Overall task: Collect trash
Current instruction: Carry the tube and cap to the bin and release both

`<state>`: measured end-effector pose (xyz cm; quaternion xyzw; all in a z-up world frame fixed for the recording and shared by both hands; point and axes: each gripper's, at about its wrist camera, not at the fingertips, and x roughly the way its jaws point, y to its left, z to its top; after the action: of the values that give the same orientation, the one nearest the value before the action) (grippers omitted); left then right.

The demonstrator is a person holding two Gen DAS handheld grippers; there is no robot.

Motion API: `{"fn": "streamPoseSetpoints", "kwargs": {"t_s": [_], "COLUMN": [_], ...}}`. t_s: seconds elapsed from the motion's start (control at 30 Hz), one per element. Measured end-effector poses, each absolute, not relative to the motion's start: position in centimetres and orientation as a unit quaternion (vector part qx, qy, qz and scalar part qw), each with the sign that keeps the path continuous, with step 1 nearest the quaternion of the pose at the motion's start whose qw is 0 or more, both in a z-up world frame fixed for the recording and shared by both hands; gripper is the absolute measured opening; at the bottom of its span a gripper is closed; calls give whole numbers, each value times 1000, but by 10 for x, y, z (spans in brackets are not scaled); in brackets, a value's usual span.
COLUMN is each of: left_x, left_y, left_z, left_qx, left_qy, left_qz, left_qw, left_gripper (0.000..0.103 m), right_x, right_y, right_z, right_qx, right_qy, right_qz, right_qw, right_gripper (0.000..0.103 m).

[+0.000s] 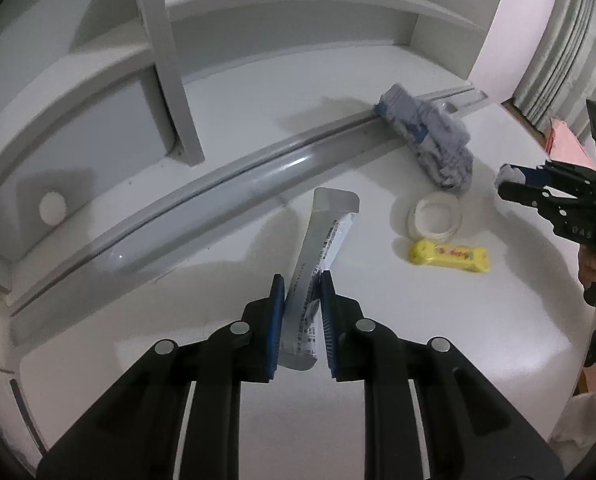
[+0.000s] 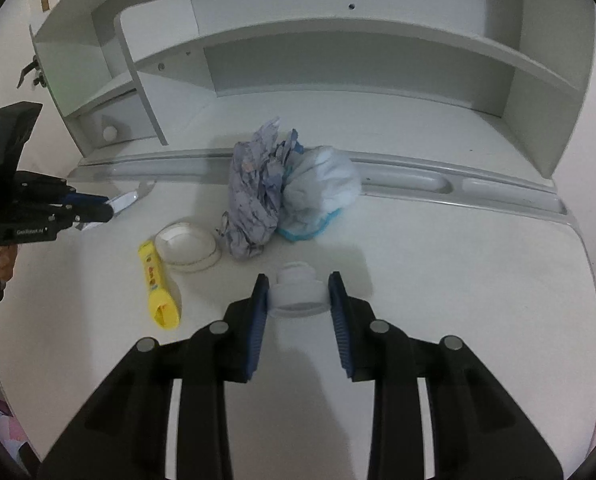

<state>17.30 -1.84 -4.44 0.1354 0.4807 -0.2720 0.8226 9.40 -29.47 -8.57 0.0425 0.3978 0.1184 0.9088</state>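
My left gripper (image 1: pixel 302 280) is shut on a long silver wrapper (image 1: pixel 321 248) and holds it over the white desk; it also shows in the right wrist view (image 2: pixel 108 206) with the wrapper (image 2: pixel 128 199). My right gripper (image 2: pixel 298 280) is shut on a small white plastic cup (image 2: pixel 296 296); it also shows in the left wrist view (image 1: pixel 503 184). On the desk lie a yellow candy wrapper (image 1: pixel 449 256) (image 2: pixel 158 292), a white tape roll (image 1: pixel 435 216) (image 2: pixel 188 248), and crumpled blue-grey paper (image 1: pixel 429 136) (image 2: pixel 258 196) beside a white-blue wad (image 2: pixel 321 196).
A grey pencil groove (image 1: pixel 218 196) (image 2: pixel 437 184) runs across the white desk (image 1: pixel 417 340) (image 2: pixel 457 280). Behind it stands a white shelf unit (image 2: pixel 337 60) with a small drawer and round knob (image 1: pixel 52 208). The desk edge is at the right in the left wrist view.
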Motion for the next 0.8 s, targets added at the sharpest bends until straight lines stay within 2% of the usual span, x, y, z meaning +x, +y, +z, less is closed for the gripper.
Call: {"fn": "streamPoseSetpoints", "kwargs": {"t_s": [0.27,0.43,0.63,0.8], "left_x": [142,110,49,-57], "left_y": [-32,-73,-182,-312], "left_z": [-20,-4,24,41], "left_qx": [143,160,148,160], "left_qy": [464,449,407,365], "left_qz": [-271,-299,-402,-529], "left_qw": [831,827,807,749], "left_gripper": [17,17,16,16], "right_x": [55,3,-99,-189], "right_y": [-316,-360,-458,-538], "right_z": [-85,-64,-30,-32], "right_qx": [61,89,142,185], "right_qy": [392,355,295,279], "right_qz": [116,97,48,-39], "right_qw": [911,926,944,941], "right_gripper": [31,31,31,31]}}
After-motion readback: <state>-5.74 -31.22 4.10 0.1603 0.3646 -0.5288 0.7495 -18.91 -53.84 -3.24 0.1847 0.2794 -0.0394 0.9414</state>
